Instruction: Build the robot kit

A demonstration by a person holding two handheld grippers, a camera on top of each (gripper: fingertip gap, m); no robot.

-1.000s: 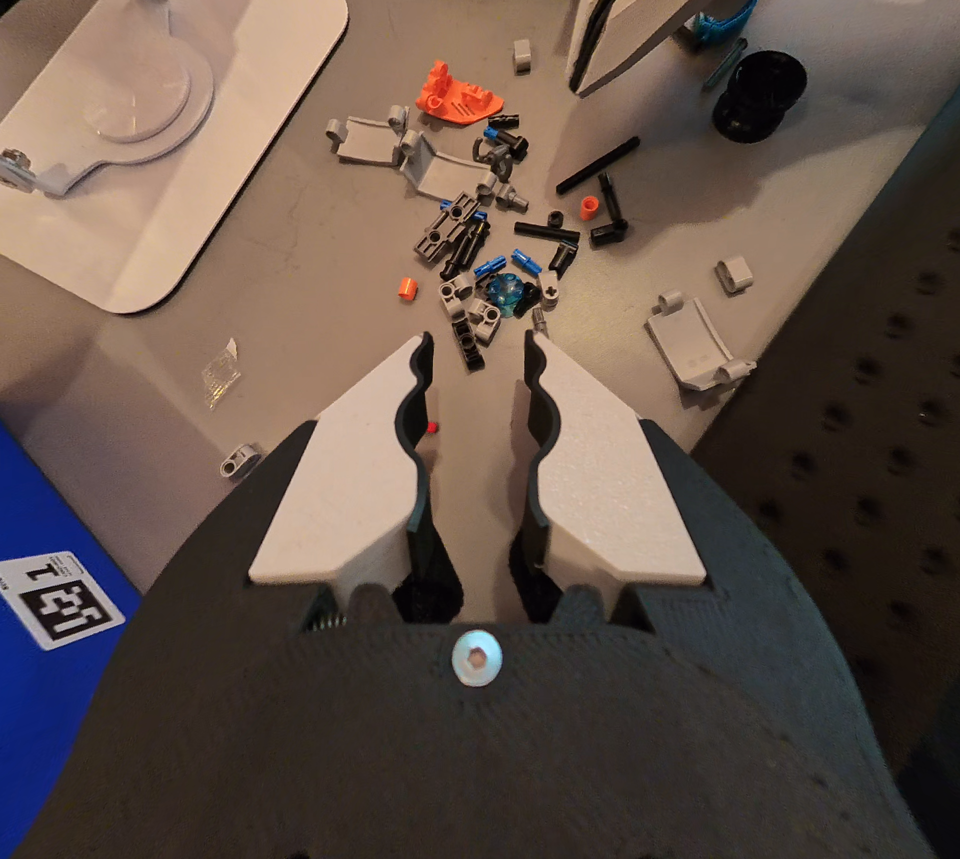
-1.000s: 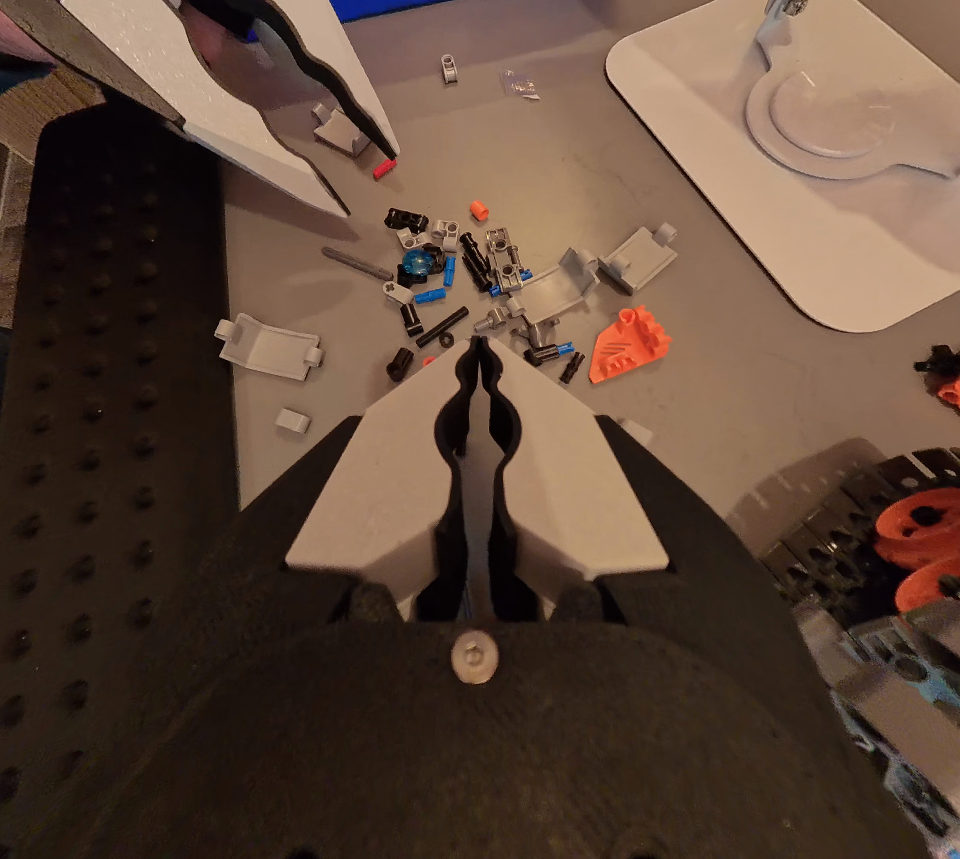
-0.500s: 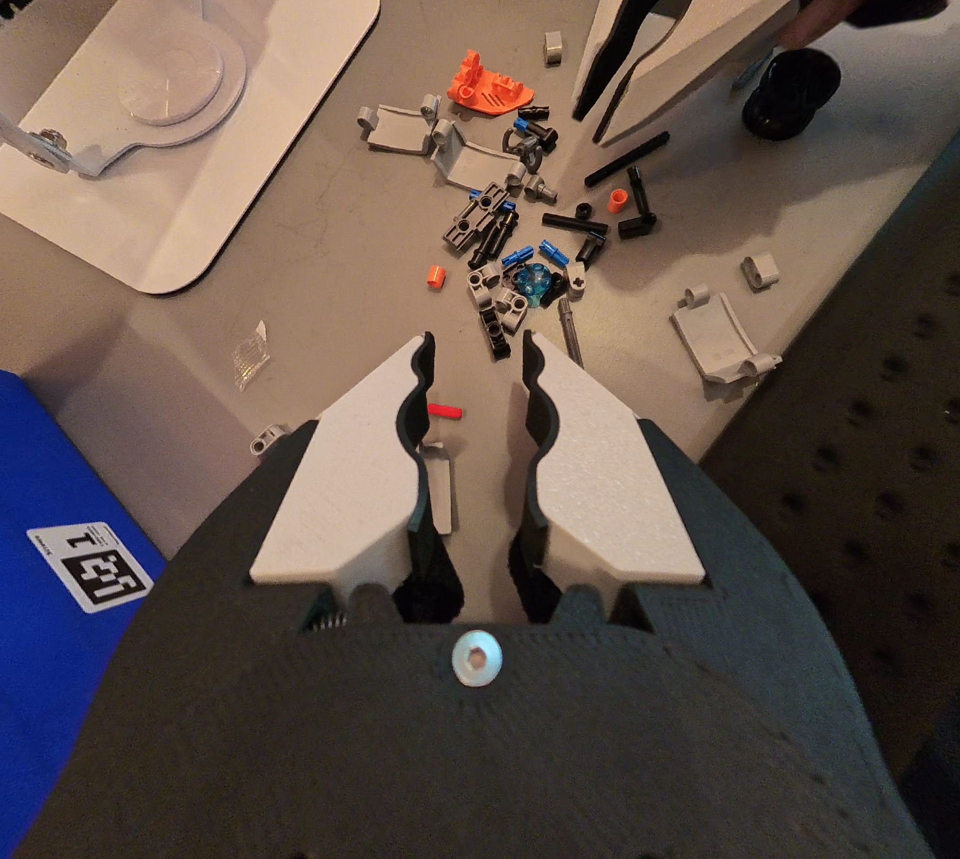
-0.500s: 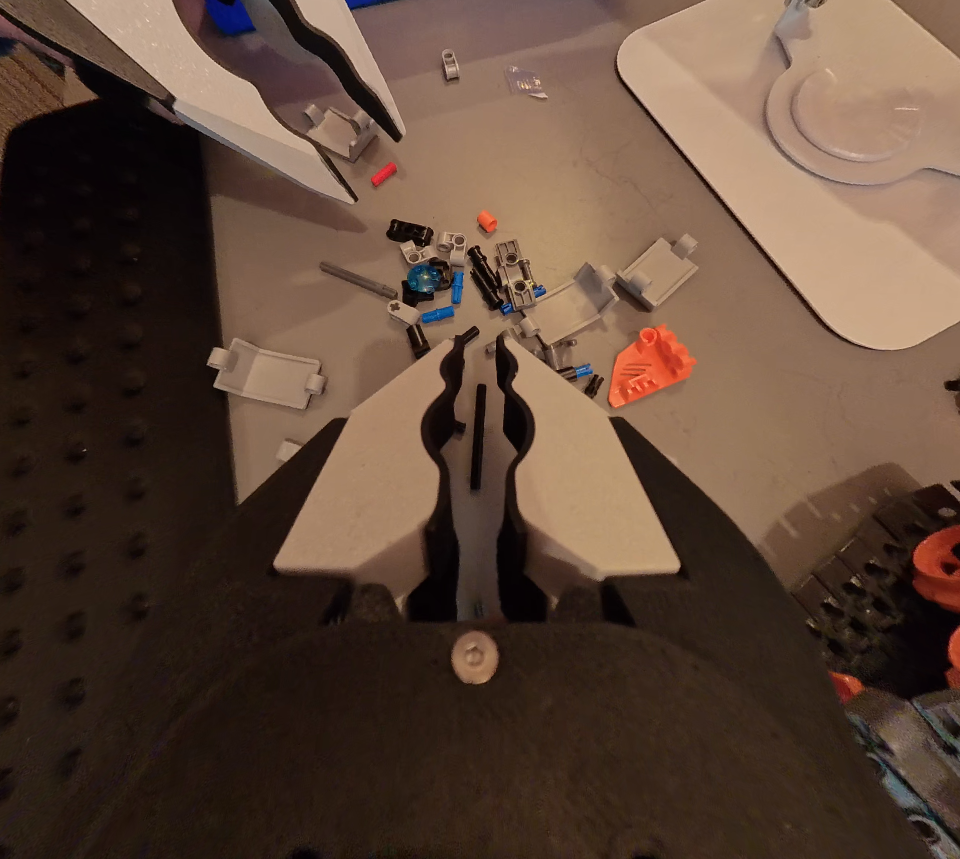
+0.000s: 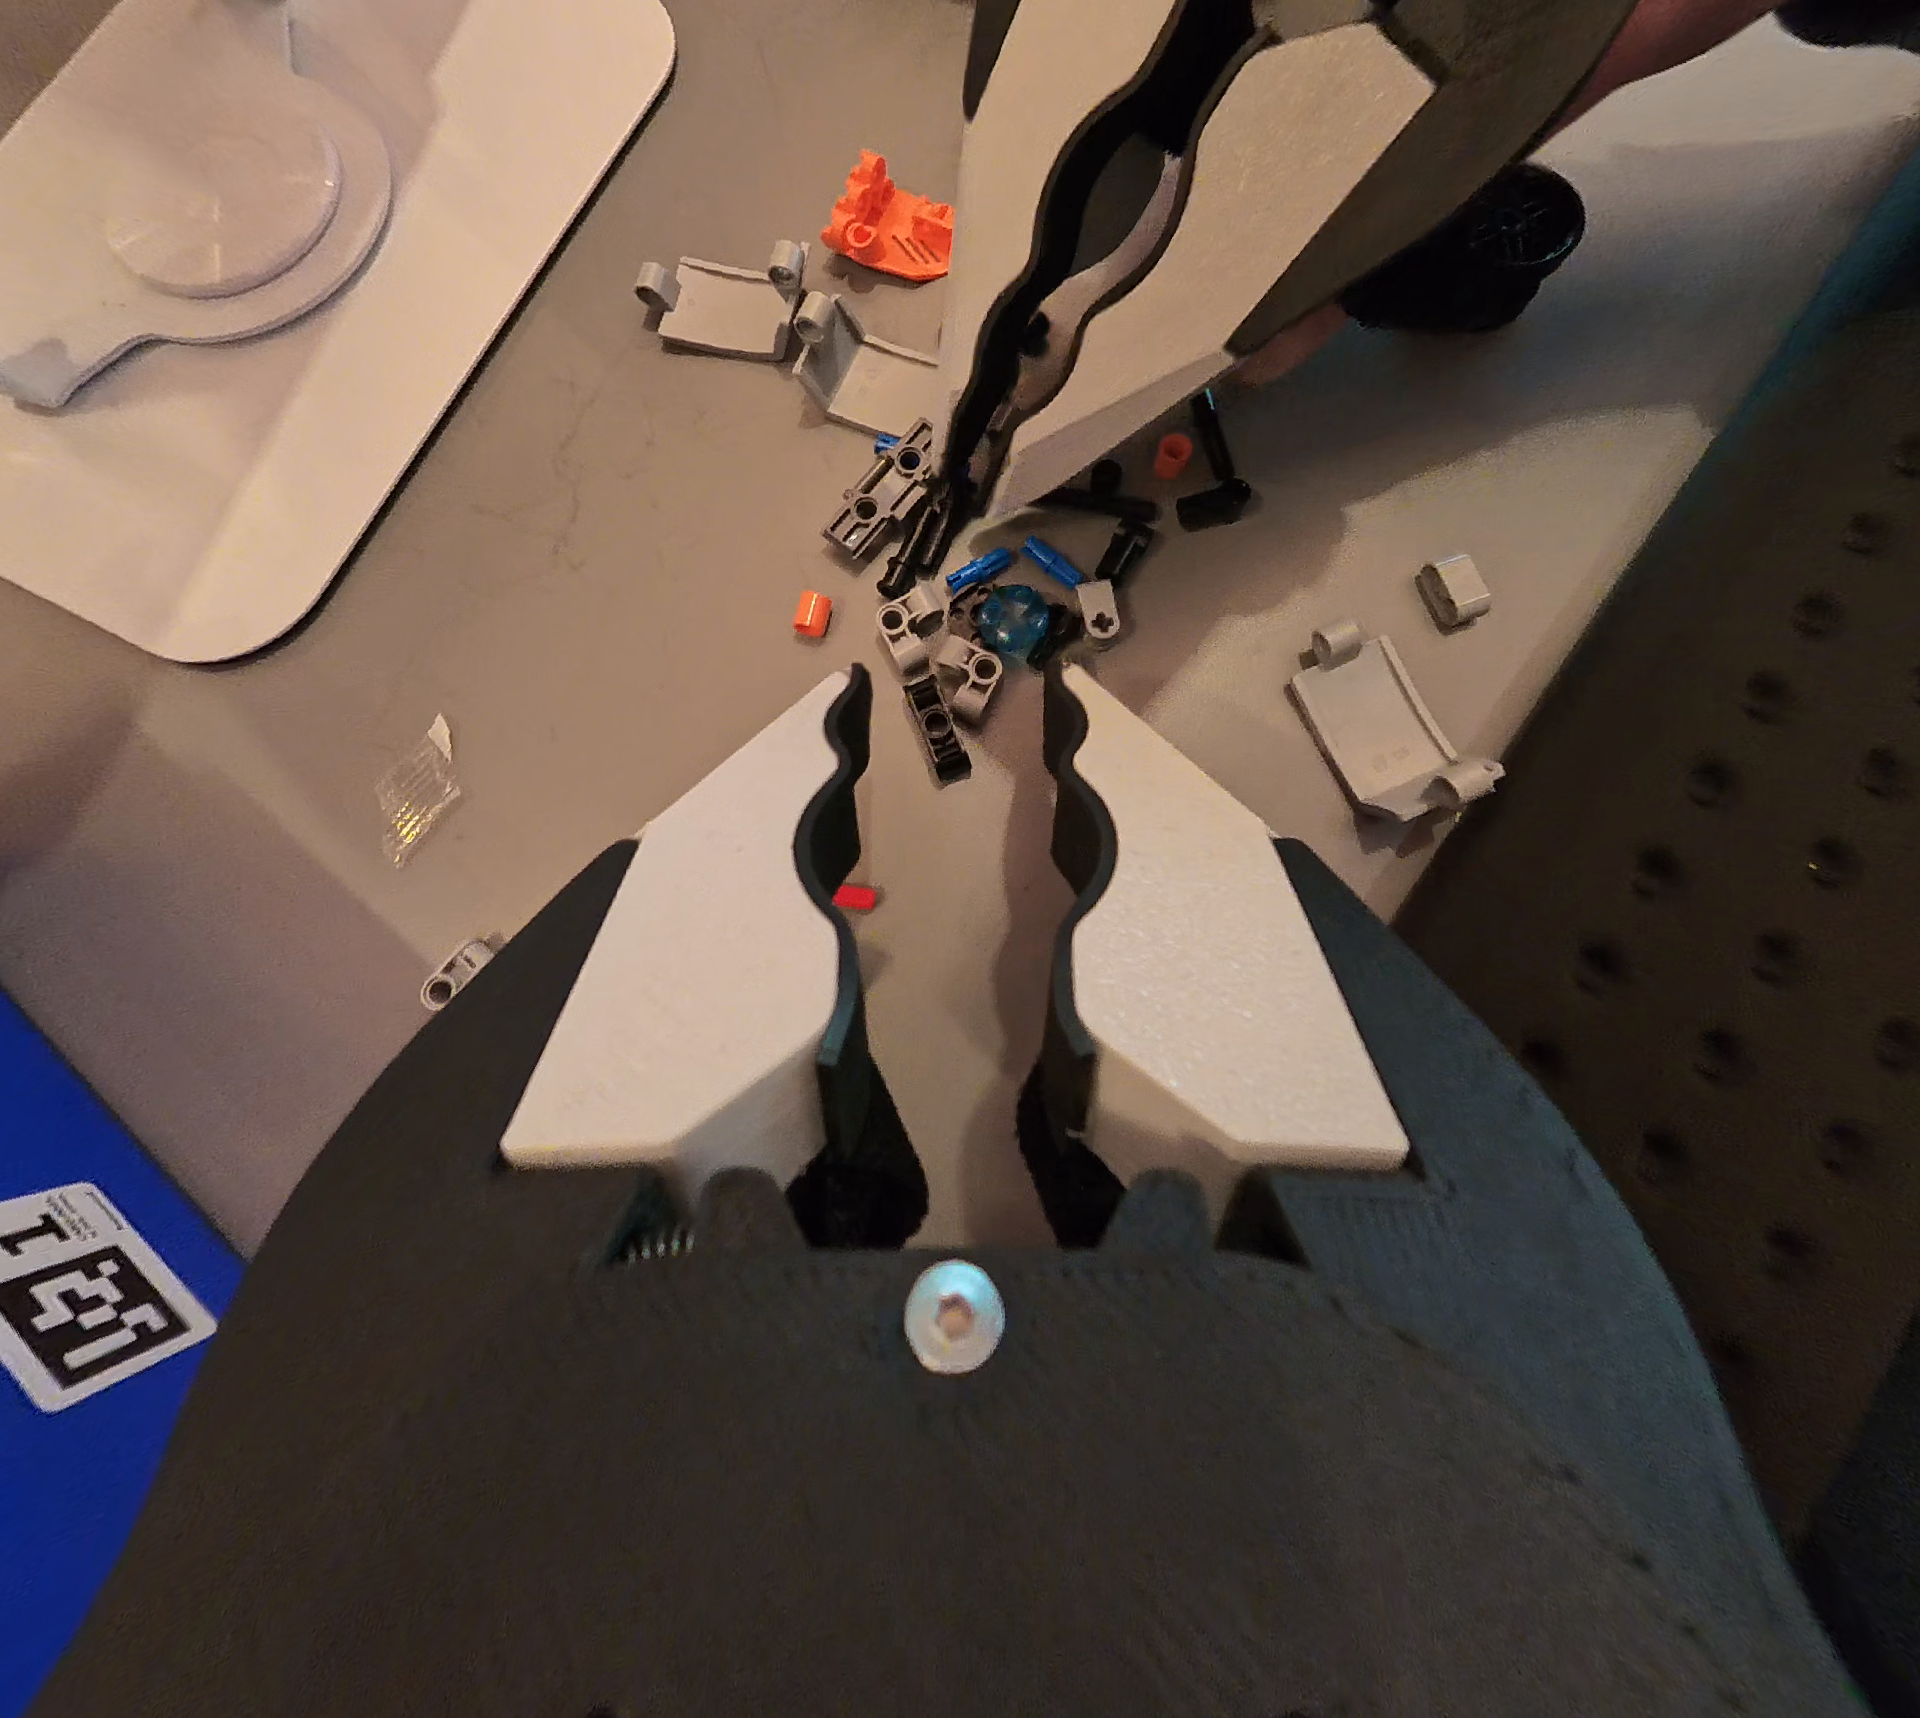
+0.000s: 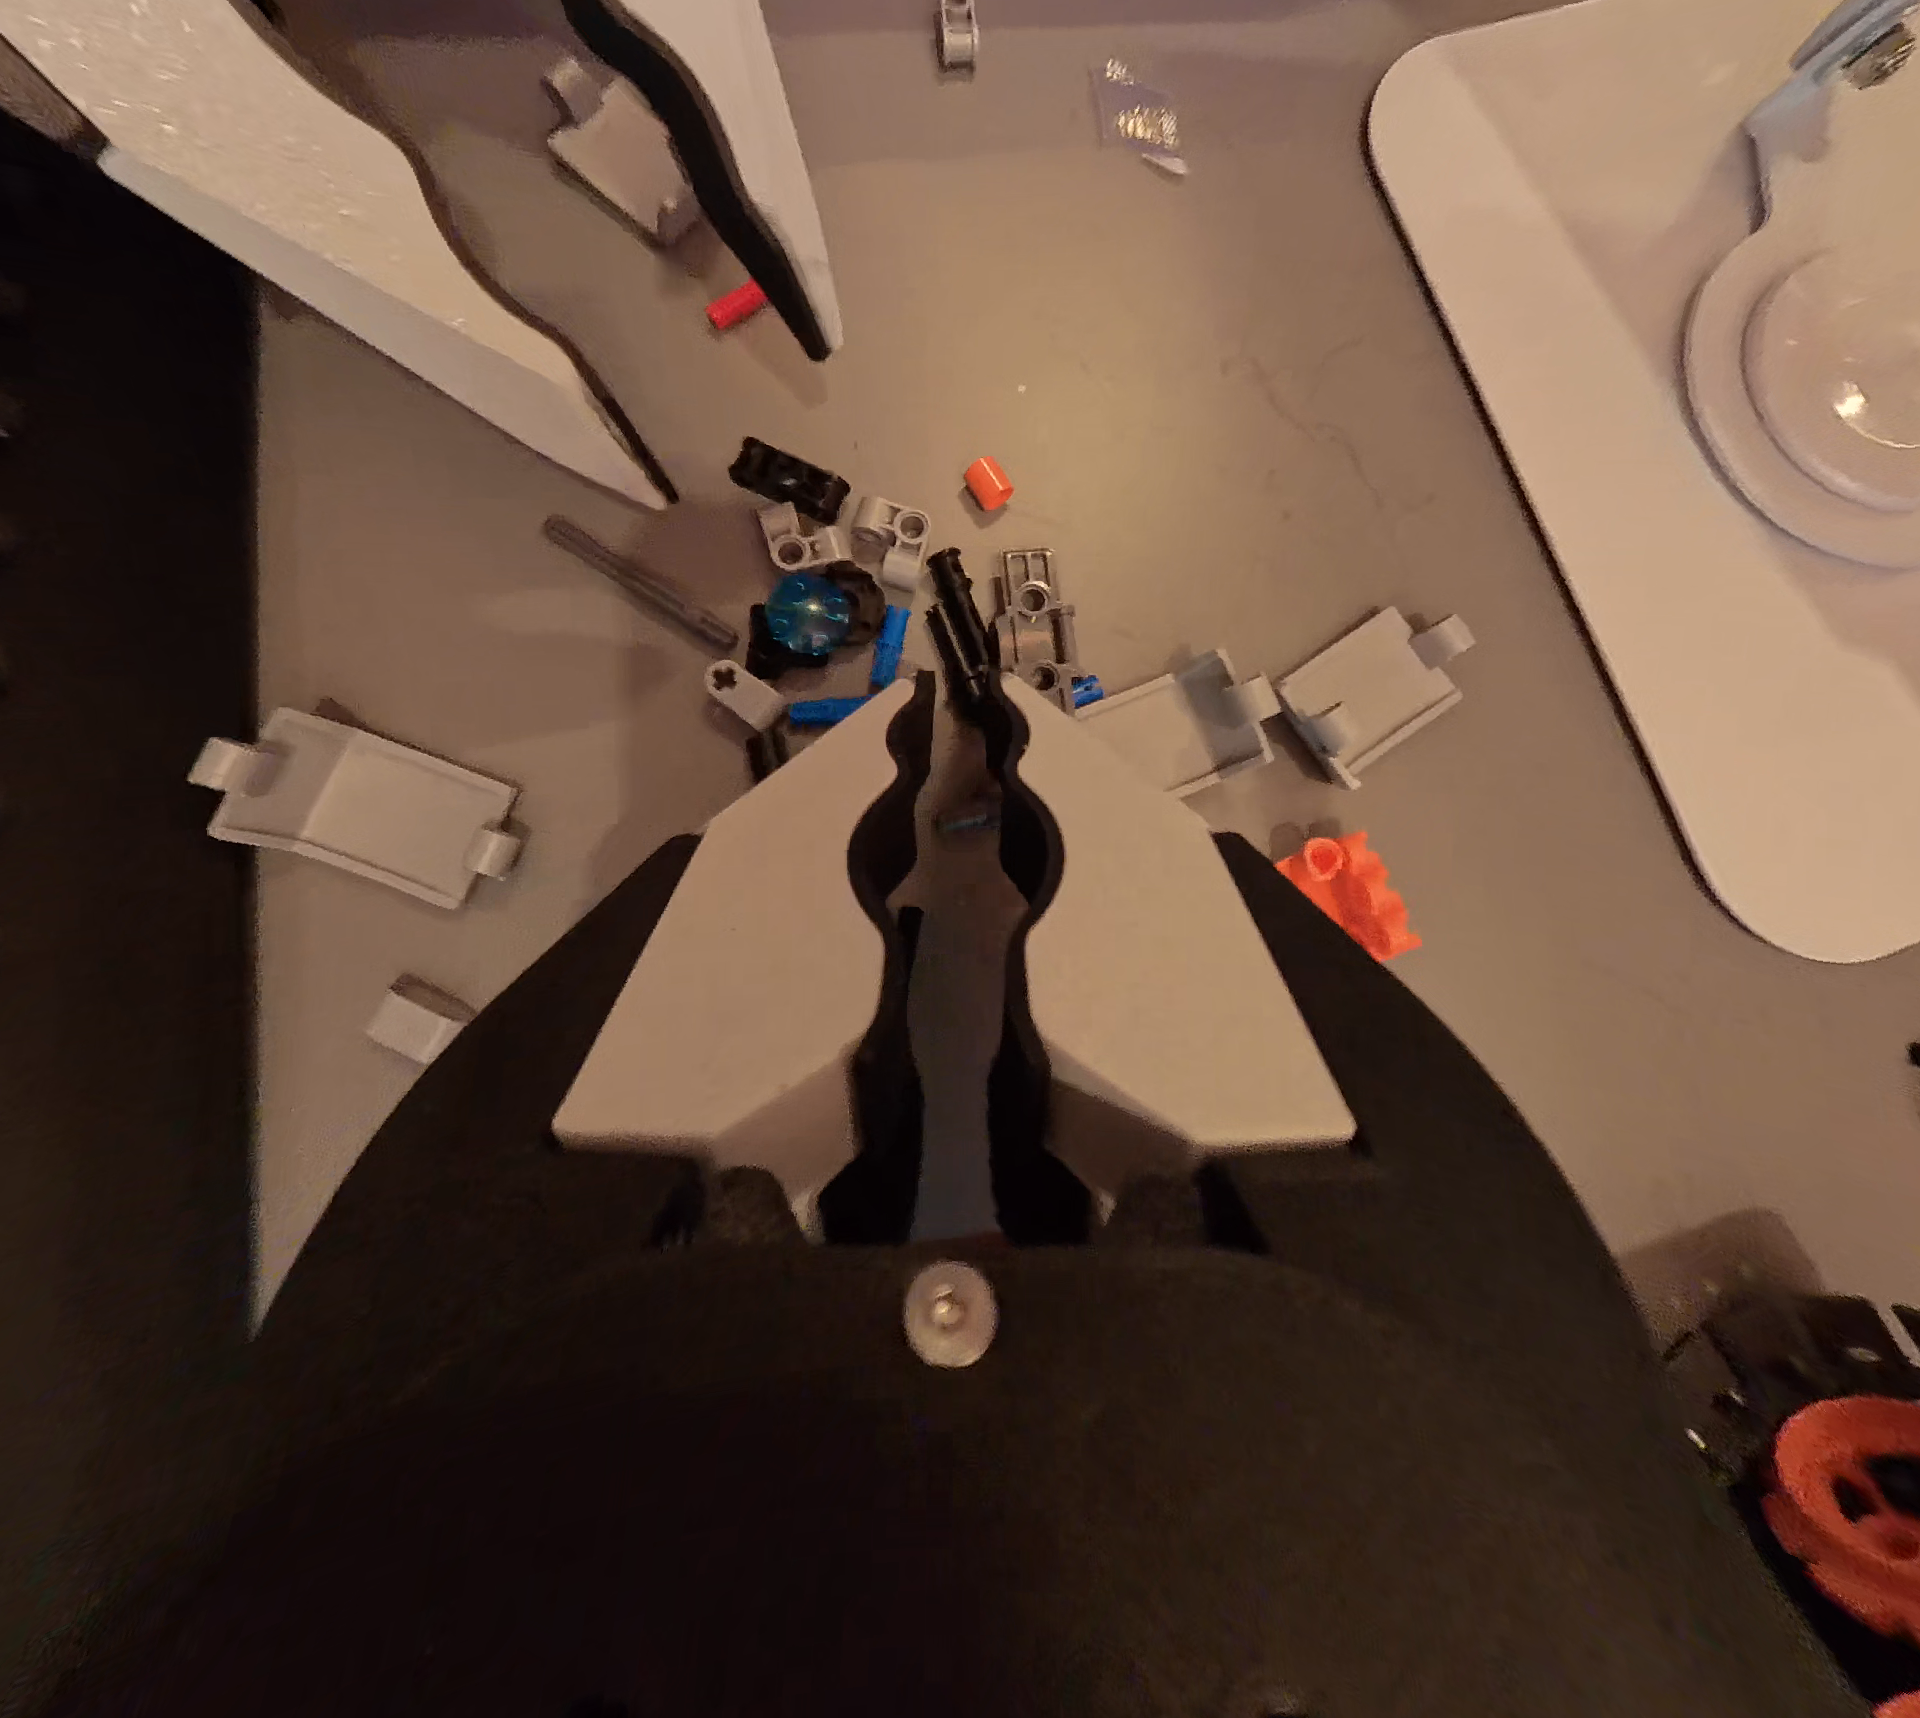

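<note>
Plainly, our left gripper (image 5: 956,681) hung wide open and empty above the grey table (image 5: 582,463). A small red pin (image 5: 854,897) showed on the table between its fingers, and a short black beam (image 5: 940,728) lay just ahead of its tips.

Our right gripper (image 6: 966,686) was down at the heap of small parts with its jaws nearly together. Its tips sat on either side of a black pin (image 6: 958,619) that lay beside a grey frame piece (image 6: 1034,619). We could not tell whether the pin was actually pinched or only bracketed.

A clear blue round piece (image 6: 810,614) and several grey connectors crowded the left of those tips. Two grey hinged panels (image 6: 1361,692) lay touching each other to the right, and an orange piece (image 6: 1351,899) sat just beside the right finger.

Room was tight on one side. The table edge ran close along a black studded mat (image 5: 1714,837), with another grey panel (image 5: 1371,733) near that edge. The white stand base (image 5: 312,318) bounded the far side, well apart from the heap, and bare table lay between them. A blue box (image 5: 62,1149) sat behind the left gripper.
</note>
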